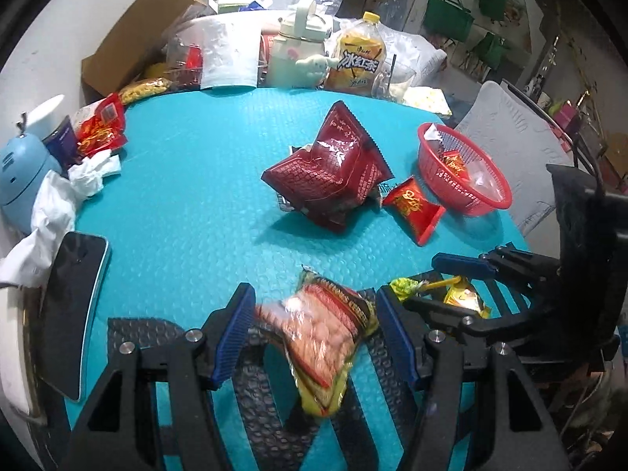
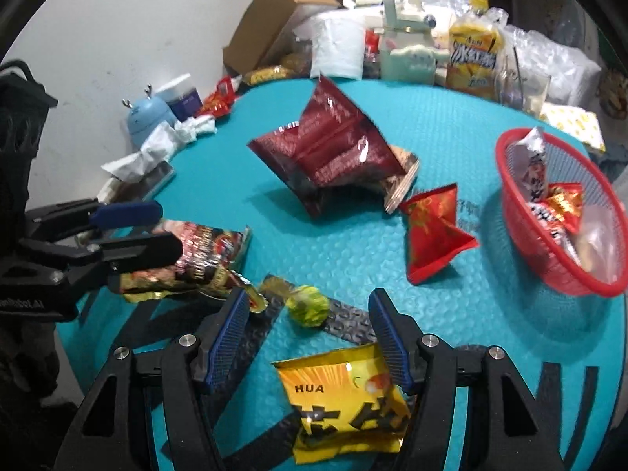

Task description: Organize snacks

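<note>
Left gripper [image 1: 314, 329] clamps the light, crinkly sausage packet [image 1: 325, 333] mid-body at bottom centre; right gripper [image 2: 310, 337] pinches the slippery yellow peanut pack [image 2: 345, 400] by its edge.

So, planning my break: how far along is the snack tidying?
Done: a few packets lie in the red basket. In hand: the left gripper grips an orange packet; a yellow packet sits in the right gripper, grip unclear. Left: dark red bags, a red packet, a green candy.
</note>
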Motion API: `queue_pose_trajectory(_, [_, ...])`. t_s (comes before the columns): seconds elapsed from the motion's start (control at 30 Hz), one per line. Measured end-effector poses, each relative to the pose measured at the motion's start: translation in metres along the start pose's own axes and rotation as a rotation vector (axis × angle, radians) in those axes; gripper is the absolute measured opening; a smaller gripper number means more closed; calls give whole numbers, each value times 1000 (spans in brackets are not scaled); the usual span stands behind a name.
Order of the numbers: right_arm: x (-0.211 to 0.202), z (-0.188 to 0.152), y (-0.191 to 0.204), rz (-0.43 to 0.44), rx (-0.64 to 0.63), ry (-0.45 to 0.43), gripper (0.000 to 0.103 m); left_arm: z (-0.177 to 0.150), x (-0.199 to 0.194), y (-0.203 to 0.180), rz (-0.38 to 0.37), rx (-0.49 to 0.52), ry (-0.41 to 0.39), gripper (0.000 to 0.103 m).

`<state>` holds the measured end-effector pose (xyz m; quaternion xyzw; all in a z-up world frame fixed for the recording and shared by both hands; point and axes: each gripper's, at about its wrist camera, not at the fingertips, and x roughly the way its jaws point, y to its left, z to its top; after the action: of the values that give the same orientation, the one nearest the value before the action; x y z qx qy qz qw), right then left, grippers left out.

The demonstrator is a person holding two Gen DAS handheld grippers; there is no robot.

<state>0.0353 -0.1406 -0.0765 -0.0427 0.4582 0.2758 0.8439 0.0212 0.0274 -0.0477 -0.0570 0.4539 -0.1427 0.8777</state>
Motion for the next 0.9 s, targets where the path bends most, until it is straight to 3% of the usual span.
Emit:
queue_pose_trajectory(0.17, [15,2,-1,8,-22,31,58,3,17,2,-26,10,60,63])
queue_pose_trajectory(0.4, [26,3,-2,15,-27,48,27,-6,39,10,-116,-52,174,63])
queue_pose_trajectory(0.53, [26,2,-4,25,-14,42,27,-10,44,6,-128,-64,202,62])
queue_pose_trajectory(0.9, [19,-2,-5,19,12,25,27,-27,39,-21,22,69,147,63])
